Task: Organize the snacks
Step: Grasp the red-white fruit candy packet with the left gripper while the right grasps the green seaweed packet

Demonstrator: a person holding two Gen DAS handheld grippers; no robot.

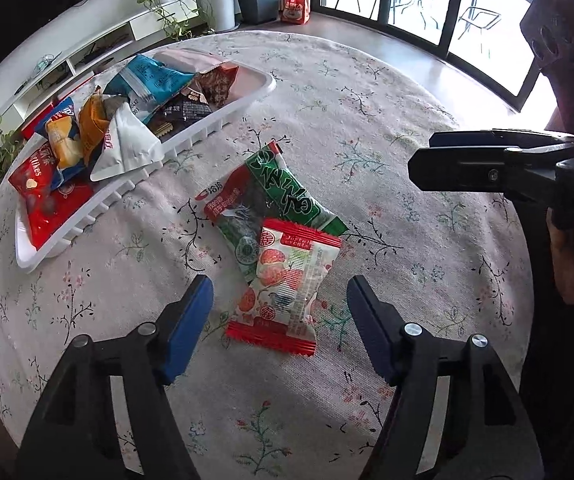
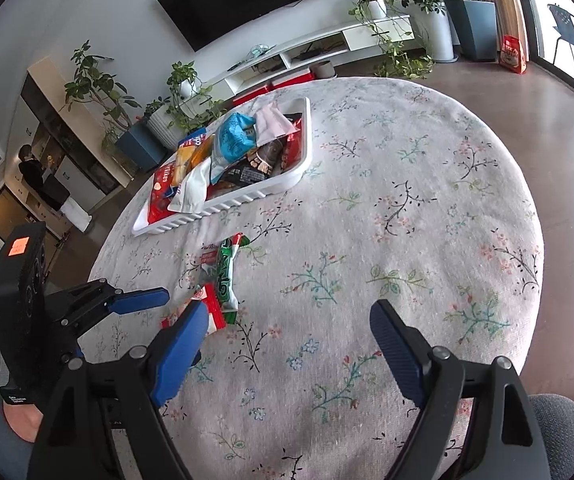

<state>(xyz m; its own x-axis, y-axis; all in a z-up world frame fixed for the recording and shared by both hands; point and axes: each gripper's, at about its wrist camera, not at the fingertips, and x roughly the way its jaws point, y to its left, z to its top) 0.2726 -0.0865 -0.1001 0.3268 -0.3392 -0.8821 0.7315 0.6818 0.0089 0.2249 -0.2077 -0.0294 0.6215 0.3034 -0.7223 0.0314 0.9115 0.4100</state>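
Red-and-white candy packet [image 1: 287,292] overlapping green seaweed packet [image 1: 283,196], half hidden behind blue fingertip in right view, left gripper [image 1: 279,320] spread wide around it, right gripper [image 2: 287,344] released above floral tablecloth [image 2: 387,200].

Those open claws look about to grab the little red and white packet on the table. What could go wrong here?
The red-white packet overlaps the green packet beneath it, so the open left gripper might pinch both or drag the green one along.

The tablecloth is soft; fingers closing low could bunch up fabric with the wrapper.

The tray is already heaped, and a white pouch leans over its edge, so another packet could slide off or knock it out.
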